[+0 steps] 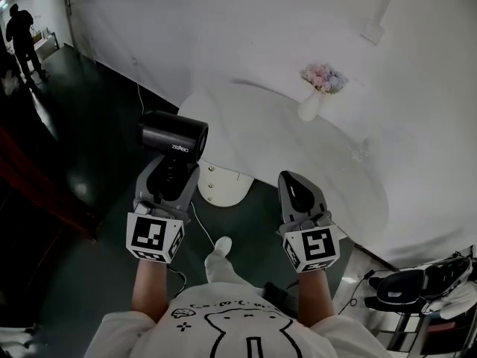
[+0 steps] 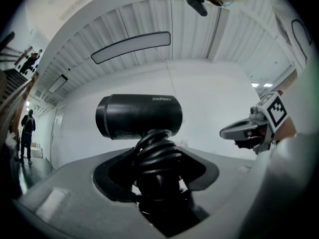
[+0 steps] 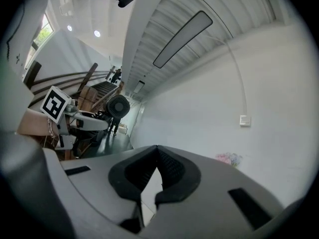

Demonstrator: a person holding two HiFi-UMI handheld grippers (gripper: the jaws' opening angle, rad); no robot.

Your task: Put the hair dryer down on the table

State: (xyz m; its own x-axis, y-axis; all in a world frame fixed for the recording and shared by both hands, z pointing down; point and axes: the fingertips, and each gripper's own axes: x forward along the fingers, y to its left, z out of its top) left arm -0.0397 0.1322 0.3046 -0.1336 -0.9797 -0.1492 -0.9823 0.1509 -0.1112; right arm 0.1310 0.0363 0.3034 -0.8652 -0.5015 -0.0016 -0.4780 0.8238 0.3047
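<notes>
Left gripper (image 1: 173,176) has its jaws clamped on the handle of the hair dryer (image 1: 175,136), gripping over the cord (image 2: 157,151) coiled round it. The black barrel sits crosswise above the jaws. Right gripper (image 1: 300,192): jaws closed tip to tip, nothing between them. The two are held out side by side, apart. The dryer is up in the air over the dark floor (image 1: 89,148), just beside the edge of the white table (image 1: 298,148), not on it. A vase of flowers (image 1: 311,104) stands at the table's far side.

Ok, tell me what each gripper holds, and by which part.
Left gripper: black plastic hair dryer, by its cord-wrapped handle. Right gripper: nothing, jaws shut.
</notes>
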